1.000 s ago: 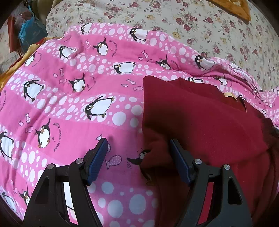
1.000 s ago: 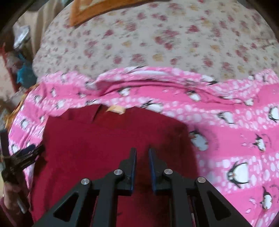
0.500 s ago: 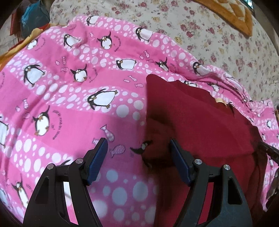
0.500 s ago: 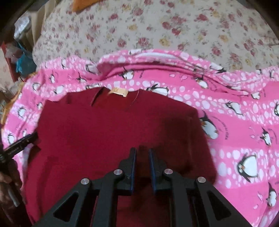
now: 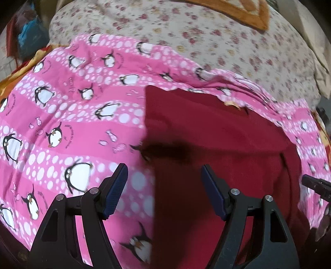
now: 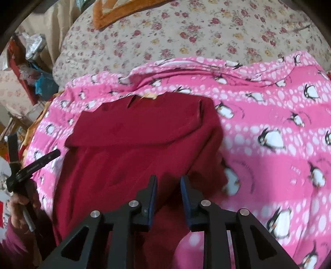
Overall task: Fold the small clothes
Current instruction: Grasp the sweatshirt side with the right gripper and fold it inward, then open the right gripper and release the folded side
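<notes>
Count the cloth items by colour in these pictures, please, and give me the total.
Dark red garment: 1
Pink penguin blanket: 1
Floral cream bedcover: 1
Orange cloth: 1
Total: 4

A bed is covered by a pink penguin-print blanket point(image 5: 68, 132) dotted with white, spread over a cream floral bedspread point(image 6: 186, 35). An orange-bordered quilted piece point(image 5: 244, 14) is seen at the far end of the bed. Beside the bed, blurred clutter, including a blue bag point(image 6: 44, 84), is piled against red shelving. Dim indoor light is cast throughout.
</notes>
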